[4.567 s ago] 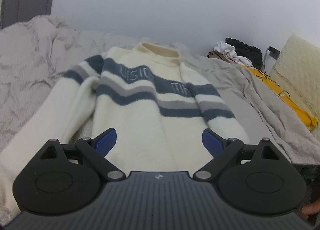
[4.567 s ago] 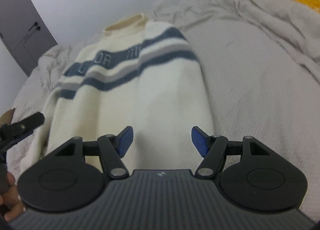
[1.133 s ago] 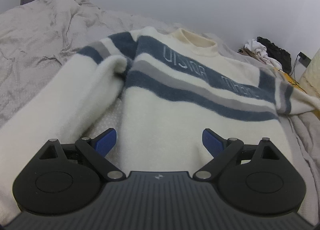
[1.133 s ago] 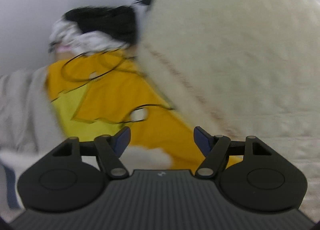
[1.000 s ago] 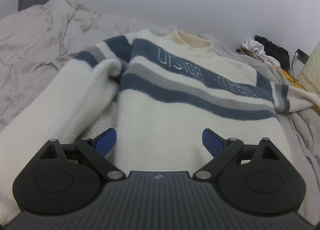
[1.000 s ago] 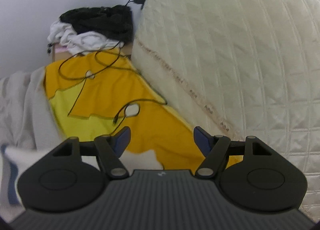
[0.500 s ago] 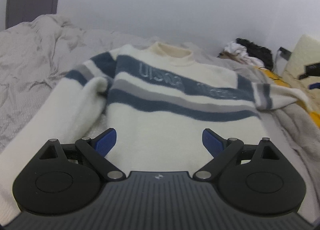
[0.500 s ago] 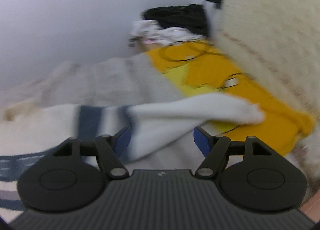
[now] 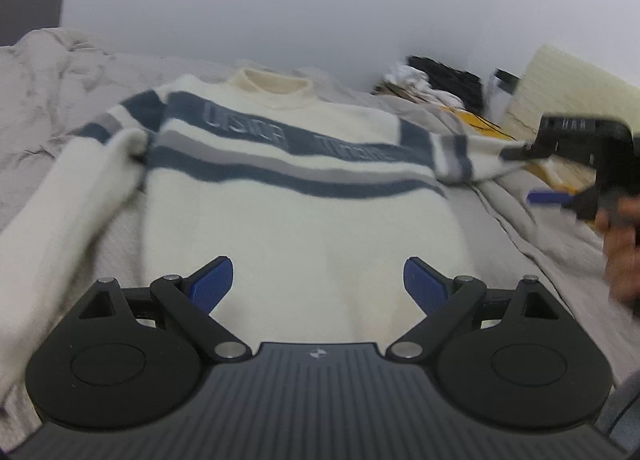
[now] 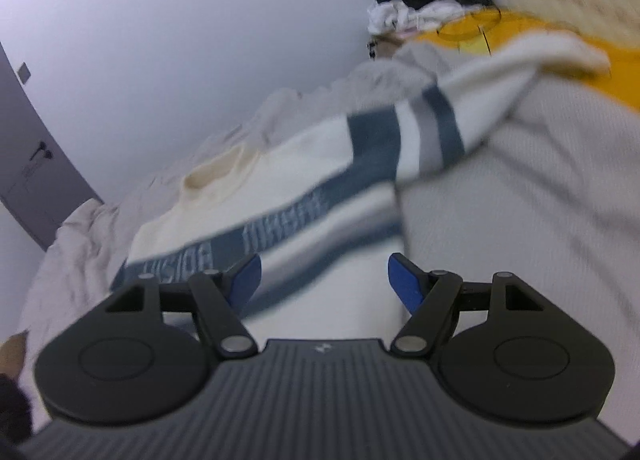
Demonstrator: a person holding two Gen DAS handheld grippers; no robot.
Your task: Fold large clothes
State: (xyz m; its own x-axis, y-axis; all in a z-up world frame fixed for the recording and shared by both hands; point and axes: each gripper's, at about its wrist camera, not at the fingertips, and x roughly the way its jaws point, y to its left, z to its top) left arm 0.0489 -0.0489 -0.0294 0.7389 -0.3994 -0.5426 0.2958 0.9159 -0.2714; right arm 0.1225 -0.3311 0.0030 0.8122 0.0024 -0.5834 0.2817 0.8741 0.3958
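A cream sweater (image 9: pixel 304 212) with blue and grey stripes is lying face up on a grey bedspread (image 9: pixel 532 236), its collar at the far end near the wall and its hem at the near end. The sleeve on the left is lying folded down along the body, while the sleeve on the right (image 10: pixel 516 60) is stretching out sideways, its cuff resting on a yellow cloth (image 10: pixel 624 56) beside a quilted cream cushion (image 9: pixel 576 96).

The left gripper (image 9: pixel 319 284) is hovering over the sweater's lower body with its blue pads spread wide and nothing between them. The right gripper (image 10: pixel 323 280) is also standing well open and gripping nothing, hanging above the sweater's right edge; in the left view it is showing blurred at the far right, carried by the person's hand (image 9: pixel 624 252). A pile of dark and white clothes (image 9: pixel 436 80) is sitting in the far corner.
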